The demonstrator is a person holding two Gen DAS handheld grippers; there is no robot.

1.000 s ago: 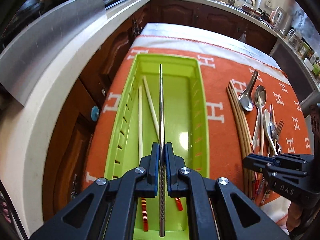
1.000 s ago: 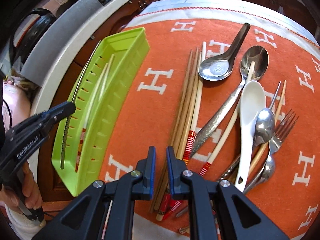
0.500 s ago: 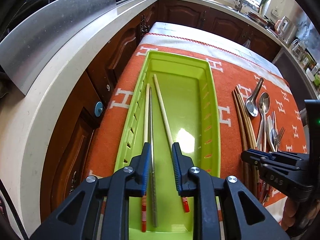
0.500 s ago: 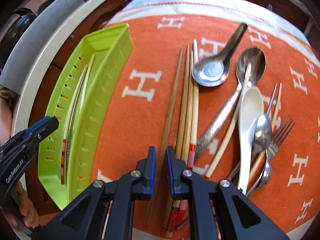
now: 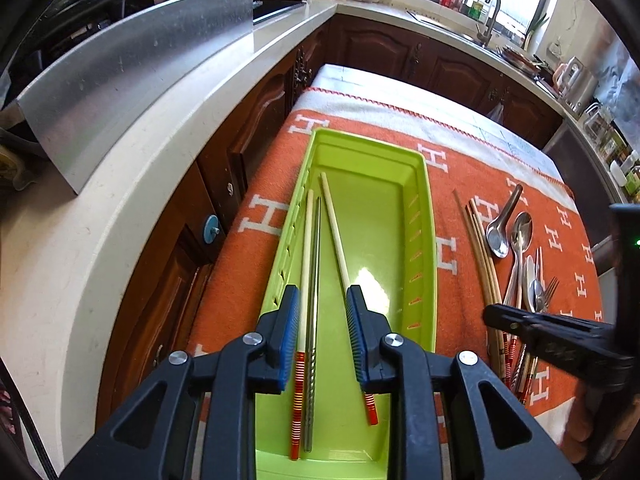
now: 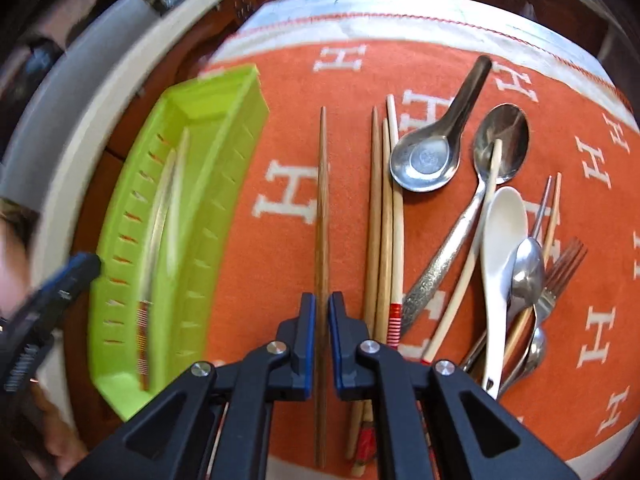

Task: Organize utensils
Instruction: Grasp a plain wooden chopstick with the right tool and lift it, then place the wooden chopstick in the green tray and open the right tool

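**Chopsticks in the tray, one more between the right jaws**

The left gripper (image 5: 322,300) hangs over a long lime-green plastic tray (image 5: 424,240) with slotted side walls. Its jaws stand apart and grip nothing. Below them three chopsticks lie on the tray floor: a pale one with a red-striped end (image 5: 306,248), a ridged metal one (image 5: 314,264) tight beside it, and another pale one (image 5: 334,232) angled away. The right half of the tray floor is bare and glossy.

The right gripper (image 6: 322,304) is closing on a dark wooden chopstick (image 6: 322,184), which runs straight between its blue pads, apart from the rest. Just right of it lie three lighter wooden chopsticks (image 6: 382,208) side by side, then a tangle of a steel soup spoon (image 6: 428,158), a white ceramic spoon (image 6: 502,232) and a fork (image 6: 560,264).

Everything rests on an orange woven cloth (image 6: 280,240) patterned with white letters. Only the left view shows the pale stone counter (image 5: 120,184) curving beside the tray.
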